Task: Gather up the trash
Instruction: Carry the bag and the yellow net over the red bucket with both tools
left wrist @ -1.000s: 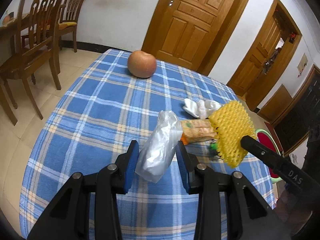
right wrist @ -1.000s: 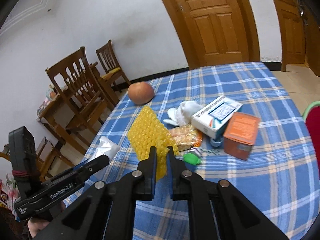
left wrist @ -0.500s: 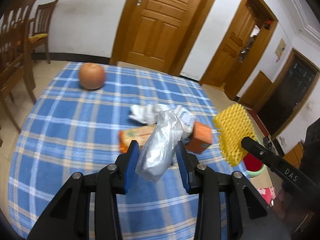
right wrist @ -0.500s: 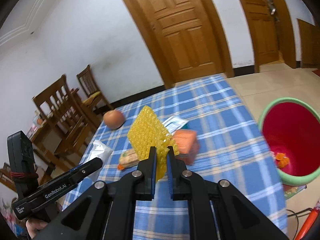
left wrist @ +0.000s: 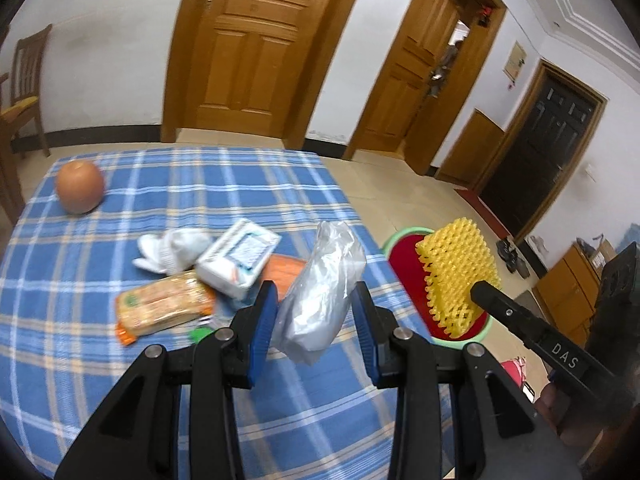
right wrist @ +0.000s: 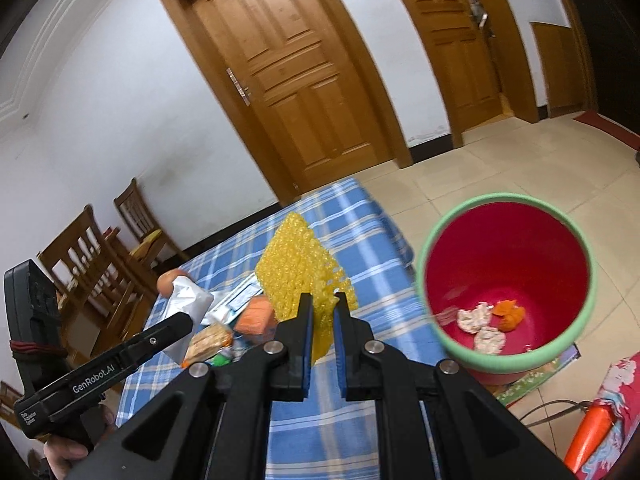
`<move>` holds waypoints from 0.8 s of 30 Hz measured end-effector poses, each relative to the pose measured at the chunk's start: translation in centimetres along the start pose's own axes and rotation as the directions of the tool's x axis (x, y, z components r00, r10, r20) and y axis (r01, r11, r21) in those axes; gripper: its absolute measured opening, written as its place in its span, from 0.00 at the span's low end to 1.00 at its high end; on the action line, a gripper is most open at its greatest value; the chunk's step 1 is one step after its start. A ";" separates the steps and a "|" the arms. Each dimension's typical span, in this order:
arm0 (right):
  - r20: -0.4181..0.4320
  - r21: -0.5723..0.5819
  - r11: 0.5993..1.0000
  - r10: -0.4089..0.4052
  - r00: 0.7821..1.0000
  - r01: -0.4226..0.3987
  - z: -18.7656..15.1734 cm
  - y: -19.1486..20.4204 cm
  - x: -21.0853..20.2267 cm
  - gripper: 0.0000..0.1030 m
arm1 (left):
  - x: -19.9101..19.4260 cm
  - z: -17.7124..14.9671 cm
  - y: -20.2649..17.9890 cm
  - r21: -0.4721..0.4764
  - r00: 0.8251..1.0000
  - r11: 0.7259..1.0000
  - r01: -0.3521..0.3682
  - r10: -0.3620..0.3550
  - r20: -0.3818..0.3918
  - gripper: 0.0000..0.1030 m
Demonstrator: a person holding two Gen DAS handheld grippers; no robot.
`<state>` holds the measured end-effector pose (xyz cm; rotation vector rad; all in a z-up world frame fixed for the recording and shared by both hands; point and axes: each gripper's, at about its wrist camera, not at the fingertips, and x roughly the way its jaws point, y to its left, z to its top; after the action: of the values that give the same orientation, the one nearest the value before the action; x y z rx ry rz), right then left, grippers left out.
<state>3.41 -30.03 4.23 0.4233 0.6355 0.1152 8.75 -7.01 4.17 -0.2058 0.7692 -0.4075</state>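
Above the blue checked tablecloth [left wrist: 120, 360], your left gripper [left wrist: 316, 312] pinches 1 crumpled plastic bag [left wrist: 320, 296], long axis tilted up and away, while your right gripper [right wrist: 322, 312] clamps 1 yellow foam net [right wrist: 300, 276] standing upright beside 1 red bin [right wrist: 560, 356].

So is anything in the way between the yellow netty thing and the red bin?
Nothing visible blocks it. The right gripper holds the yellow foam net up above the table edge, and the red bin stands on the floor beside the table with its mouth open. Only open air shows between them. A few scraps lie at its bottom.
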 end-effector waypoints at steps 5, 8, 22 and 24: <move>0.035 0.030 0.998 -0.057 0.998 0.056 0.5 -2.5 -1.0 0.11 | 1.6 0.5 -2.5 0.039 1.000 0.999 0.023 -0.022 -0.020 0.37; 0.046 0.048 0.996 -0.080 0.996 0.077 0.7 -3.7 -1.2 0.11 | 2.6 0.8 -3.8 0.059 0.999 0.998 0.037 -0.035 -0.032 0.37; 0.049 0.138 0.975 -0.181 0.982 0.173 1.0 -9.1 -1.1 0.11 | 7.3 1.5 -9.1 0.141 0.993 0.986 0.087 -0.075 -0.086 0.37; 0.040 0.150 0.971 -0.193 0.980 0.185 1.0 -9.7 -0.9 0.11 | 8.1 1.4 -9.6 0.150 0.992 0.984 0.093 -0.078 -0.098 0.37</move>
<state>3.02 -39.37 1.45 0.5023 0.6296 -0.1251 12.32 -19.10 3.18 -0.0755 0.8170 -0.5589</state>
